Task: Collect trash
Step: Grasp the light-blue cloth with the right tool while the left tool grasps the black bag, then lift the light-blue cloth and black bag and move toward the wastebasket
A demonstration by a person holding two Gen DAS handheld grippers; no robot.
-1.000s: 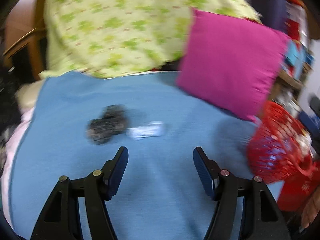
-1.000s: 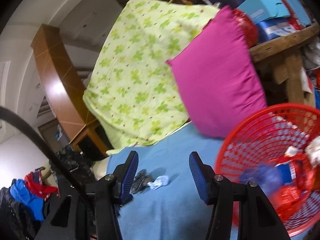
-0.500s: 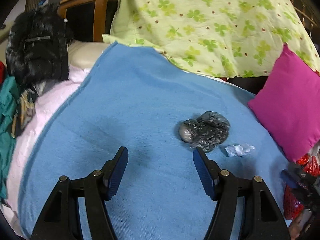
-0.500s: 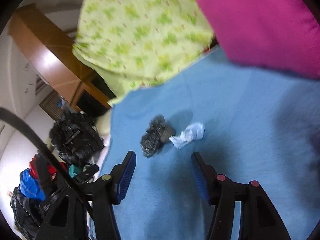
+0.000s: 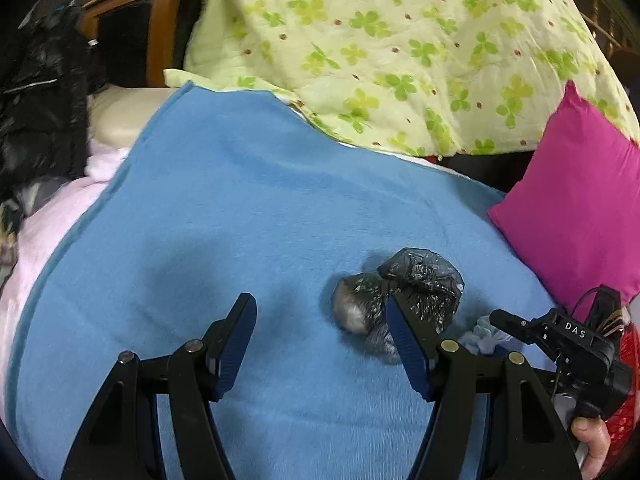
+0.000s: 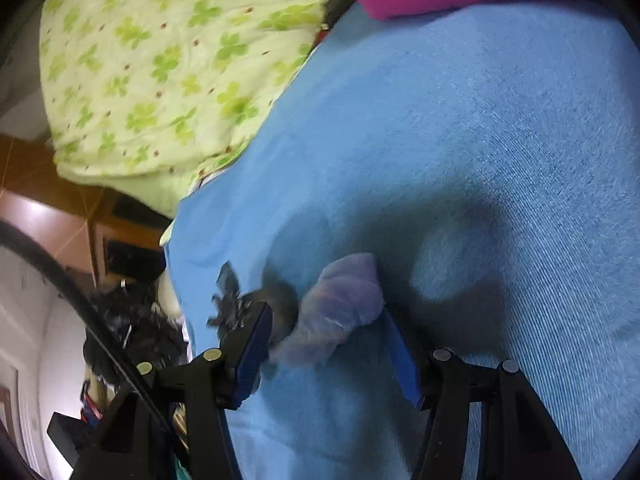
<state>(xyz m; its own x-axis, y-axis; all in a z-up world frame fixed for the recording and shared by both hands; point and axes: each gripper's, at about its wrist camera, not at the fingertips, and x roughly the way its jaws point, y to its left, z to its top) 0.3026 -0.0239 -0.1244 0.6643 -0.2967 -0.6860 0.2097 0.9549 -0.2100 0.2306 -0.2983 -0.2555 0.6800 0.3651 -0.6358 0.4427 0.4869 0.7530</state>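
Observation:
A crumpled black and grey plastic bag (image 5: 416, 280) lies on the blue blanket (image 5: 240, 220). A crumpled white tissue (image 5: 486, 332) sits just to its right. My left gripper (image 5: 319, 300) is open and low over the blanket with nothing between its fingers; the bag lies just past its right fingertip. In the right wrist view my right gripper (image 6: 328, 314) stands open around the tissue (image 6: 340, 312), which fills most of the gap between the jaws. The black bag (image 6: 232, 304) is just outside the right gripper's left finger. A person's hand (image 5: 592, 440) holds that gripper.
A pink pillow (image 5: 580, 220) leans at the right, and a green clover-print quilt (image 5: 400, 40) is heaped at the back. A red mesh basket (image 5: 628, 396) shows at the far right edge. Dark clothing (image 5: 40, 100) and a wooden cabinet (image 5: 160, 20) stand beyond the blanket's left side.
Both grippers swung away from the red basket and dropped toward the blanket. The right gripper closed in on the tissue, which now sits between its fingers. The left neared the black bag.

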